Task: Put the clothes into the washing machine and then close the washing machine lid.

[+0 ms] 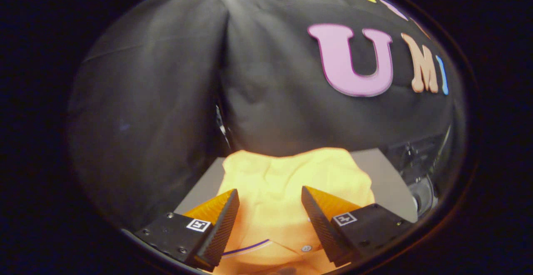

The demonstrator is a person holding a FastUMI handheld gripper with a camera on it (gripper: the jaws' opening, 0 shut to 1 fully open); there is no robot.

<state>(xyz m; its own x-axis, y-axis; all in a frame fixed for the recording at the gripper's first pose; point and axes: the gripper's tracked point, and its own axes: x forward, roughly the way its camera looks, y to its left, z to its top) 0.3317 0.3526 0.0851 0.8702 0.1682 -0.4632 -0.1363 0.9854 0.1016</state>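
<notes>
Gripper [270, 198]: fingers spread wide, gripping nothing. Orange polo shirt [287, 175]: crumpled between and beyond them, on grey table [385, 179].

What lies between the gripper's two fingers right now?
In the gripper view, the orange garment lies between the open gripper's fingers, spreading ahead of them over the grey surface. A small button shows on it near the right finger.
</notes>
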